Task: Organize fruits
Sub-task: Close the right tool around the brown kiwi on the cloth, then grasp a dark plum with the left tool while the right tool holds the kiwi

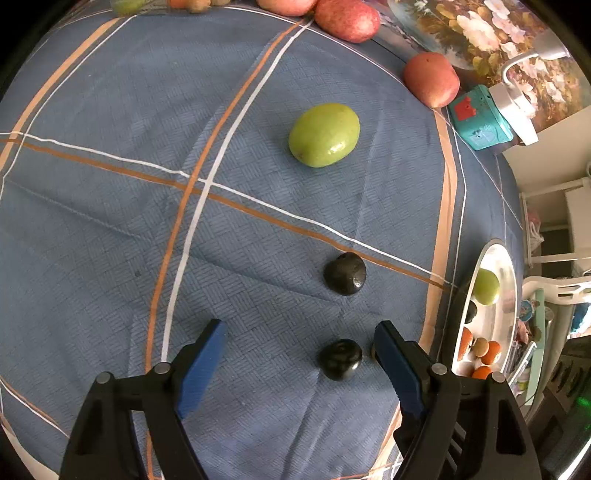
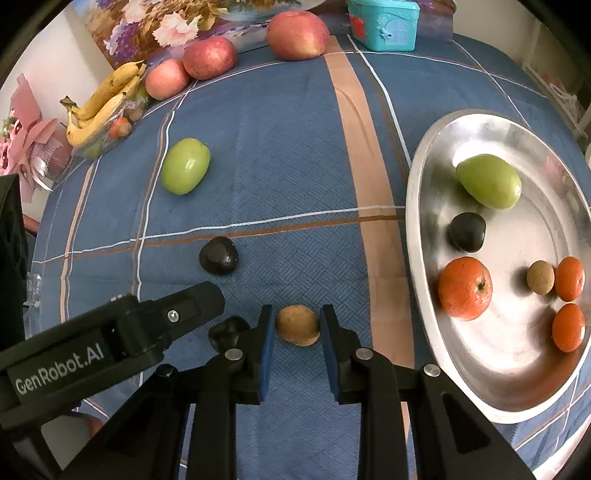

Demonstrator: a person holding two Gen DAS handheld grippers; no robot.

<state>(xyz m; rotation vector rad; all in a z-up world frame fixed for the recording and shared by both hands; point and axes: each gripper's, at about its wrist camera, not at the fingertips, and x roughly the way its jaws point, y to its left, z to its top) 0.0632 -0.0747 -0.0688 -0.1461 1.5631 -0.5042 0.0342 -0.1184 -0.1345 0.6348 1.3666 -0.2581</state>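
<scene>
In the right wrist view, my right gripper [image 2: 298, 314] is shut on a small round brown fruit [image 2: 298, 325] that rests on the blue checked cloth [image 2: 280, 155]. My left gripper [image 1: 300, 326] stands open over a dark plum-like fruit [image 1: 340, 360], which lies between the jaws, closer to the right pad and untouched. Its black finger [image 2: 177, 314] shows at the left of the right wrist view, half hiding that dark fruit [image 2: 227, 332]. A second dark fruit [image 1: 345, 273] and a green fruit [image 1: 324, 134] lie farther out on the cloth.
A silver tray [image 2: 421, 206] at the right holds a green fruit [image 2: 487, 181], a dark fruit [image 2: 467, 232], an orange [image 2: 465, 288], two small oranges and a brown fruit. Apples [image 2: 298, 35], bananas [image 2: 103, 107] and a teal box [image 2: 384, 24] line the far edge.
</scene>
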